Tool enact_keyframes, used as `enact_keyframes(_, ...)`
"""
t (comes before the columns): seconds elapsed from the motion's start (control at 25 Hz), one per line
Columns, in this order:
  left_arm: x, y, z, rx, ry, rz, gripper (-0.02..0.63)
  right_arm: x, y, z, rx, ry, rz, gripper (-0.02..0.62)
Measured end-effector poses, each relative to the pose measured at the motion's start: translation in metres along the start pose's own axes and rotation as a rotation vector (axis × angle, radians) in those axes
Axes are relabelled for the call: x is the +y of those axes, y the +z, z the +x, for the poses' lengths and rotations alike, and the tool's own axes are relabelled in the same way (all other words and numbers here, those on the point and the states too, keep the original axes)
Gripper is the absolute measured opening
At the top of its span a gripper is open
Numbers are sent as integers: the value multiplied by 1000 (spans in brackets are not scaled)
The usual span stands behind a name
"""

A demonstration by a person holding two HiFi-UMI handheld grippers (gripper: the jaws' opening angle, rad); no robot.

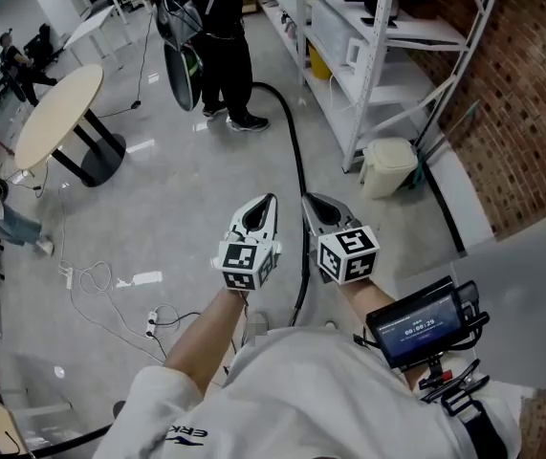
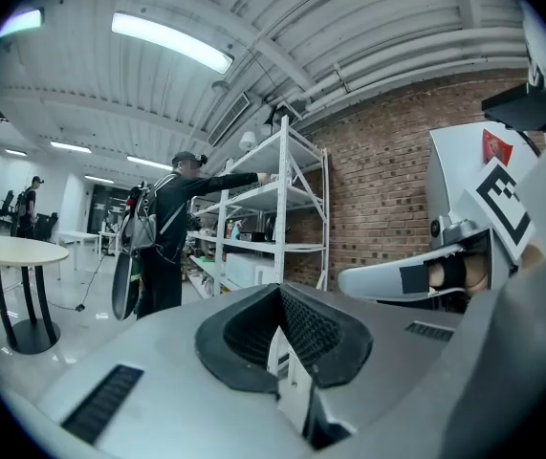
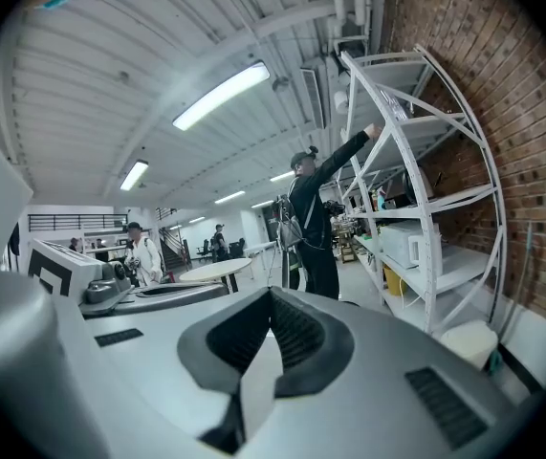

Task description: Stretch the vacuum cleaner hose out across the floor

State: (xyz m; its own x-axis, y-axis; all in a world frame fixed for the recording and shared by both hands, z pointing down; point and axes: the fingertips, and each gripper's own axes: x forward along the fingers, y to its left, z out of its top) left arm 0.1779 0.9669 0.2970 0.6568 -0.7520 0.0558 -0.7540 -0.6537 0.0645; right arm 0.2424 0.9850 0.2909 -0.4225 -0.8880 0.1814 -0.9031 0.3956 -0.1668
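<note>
**On the grey floor: 1 black hose, 2 shut grippers**

Across the shiny grey floor (image 1: 177, 189) a long black hose (image 1: 296, 151) is laid. It is thin, round and smooth, like a fat rope. It is seen to start near the feet of a person in black clothes (image 1: 225, 36), bend in a curve, then run almost straight toward the camera. From above, its near part is seen passing between the 2 grippers, down on the floor.

A white metal rack (image 1: 368, 55) with shelves is set along a rough red brick wall (image 1: 531, 94). A small white bin (image 1: 387, 165) is placed at the foot of the rack, to the right of the hose. A round table (image 1: 57, 113) with a pale wood top and black legs is seen at the left, well apart from the hose. Thin white cables (image 1: 91, 280) are left in loops on the floor.

The left gripper (image 1: 271, 199) and the right gripper (image 1: 308, 199) are made of smooth grey plastic, with black ribbed pads. Both are held side by side. The jaws of each are pressed together. Nothing is held between them.
</note>
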Motion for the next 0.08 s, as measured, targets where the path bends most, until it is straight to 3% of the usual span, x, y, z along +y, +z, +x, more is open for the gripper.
enact_keyframes(0.08, -2, 1, 0, -2, -3, 1, 2, 0, 0, -1, 0, 0, -3, 3)
